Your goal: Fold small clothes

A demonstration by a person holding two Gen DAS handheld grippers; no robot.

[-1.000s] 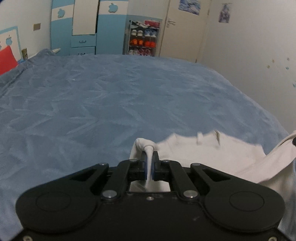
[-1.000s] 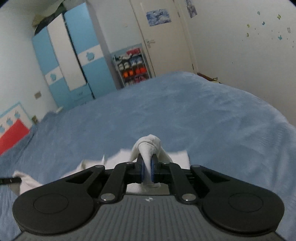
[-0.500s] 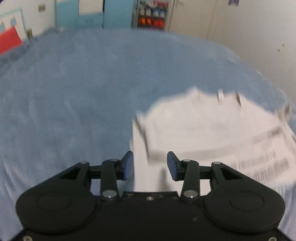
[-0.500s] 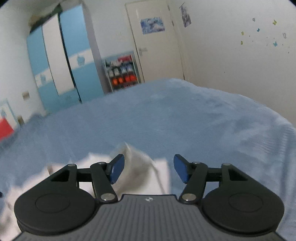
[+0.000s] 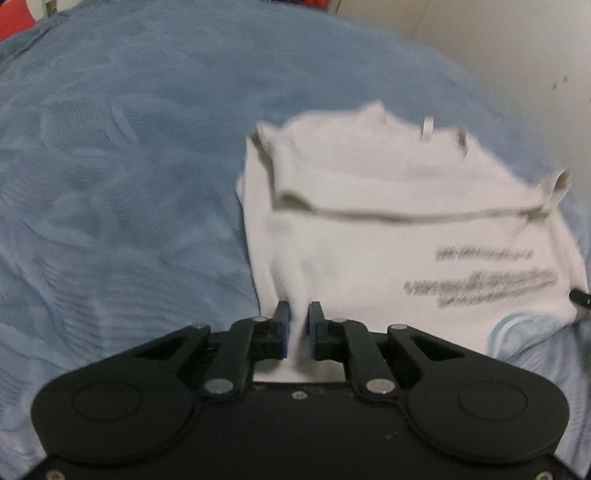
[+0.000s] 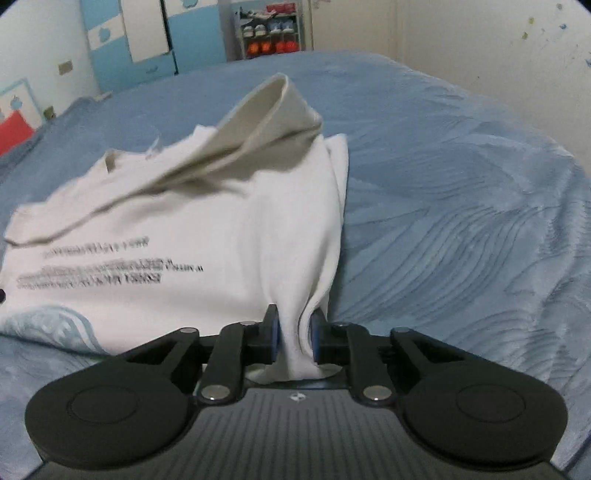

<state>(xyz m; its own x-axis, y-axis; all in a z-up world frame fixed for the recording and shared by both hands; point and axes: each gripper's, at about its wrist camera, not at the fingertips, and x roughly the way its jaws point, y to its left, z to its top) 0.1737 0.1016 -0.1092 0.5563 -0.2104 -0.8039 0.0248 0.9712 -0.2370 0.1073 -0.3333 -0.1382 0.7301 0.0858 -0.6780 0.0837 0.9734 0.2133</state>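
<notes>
A small white garment (image 5: pixel 406 229) with dark printed lines and a pale blue motif lies on the blue bedcover (image 5: pixel 129 166), its far edge doubled over. My left gripper (image 5: pixel 295 314) is at the garment's near left edge; its jaws are closing and a pinch of white cloth stands between the pads. In the right wrist view the garment (image 6: pixel 166 221) rises to a loose flap at the back. My right gripper (image 6: pixel 293 317) is at the near right corner, jaws closing, with bunched cloth squeezed between the blue pads.
The blue bedcover (image 6: pixel 461 221) spreads wide to the right and far side of the garment. A blue and white wardrobe (image 6: pixel 147 37), a shoe rack (image 6: pixel 271 33) and a red cushion (image 6: pixel 14 133) lie beyond the bed. A pale wall (image 6: pixel 498 48) runs along its right side.
Both grippers let go of the cloth folds they held, opened wide, sank toward the bed and closed again on the garment's near edge. The garment now lies spread on the bedcover.
</notes>
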